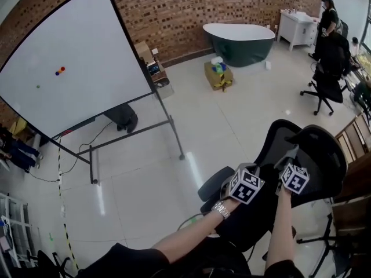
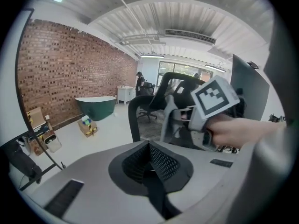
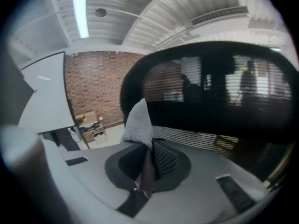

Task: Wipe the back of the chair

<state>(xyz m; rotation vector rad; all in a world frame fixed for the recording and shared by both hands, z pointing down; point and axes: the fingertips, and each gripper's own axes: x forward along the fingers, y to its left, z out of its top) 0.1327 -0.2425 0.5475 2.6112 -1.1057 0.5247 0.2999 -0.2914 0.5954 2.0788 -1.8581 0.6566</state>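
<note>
1. Your right gripper [image 3: 147, 164] is pinching a grey knitted cloth [image 3: 138, 120]. Its jaws are pressing on the cloth's lower folds, and the cloth's pointed tip is standing up above them.
2. The cloth's tip is rising right in front of the dark mesh back of the black chair [image 3: 210, 92], which is filling the upper right of the right gripper view. Whether cloth and mesh are touching cannot be told.
3. Your left gripper [image 2: 149, 160] is holding its jaws pressed together, with nothing between them.
4. In the head view, the left gripper is hovering just beside the right one, on its left. Both are sitting up at the top of the chair's back, with your forearms reaching in from the lower edge.
5. The chair is standing at the near right corner of the pale tiled floor [image 1: 174, 126], its curved back arching to the right of the grippers.
6. A large whiteboard [image 1: 69, 62] on a metal stand is leaning across the floor's left side.
7. A dark green bathtub [image 1: 240, 39] is sitting at the floor's far edge, against the brick wall [image 1: 203, 4].
8. A cardboard box [image 1: 218, 75] is lying near the tub's front.
9. A second office chair [image 1: 327, 80] is standing near the floor's far right edge, well apart from yours.
10. A person [image 1: 328, 16] is standing beyond it, in the far right corner.
</note>
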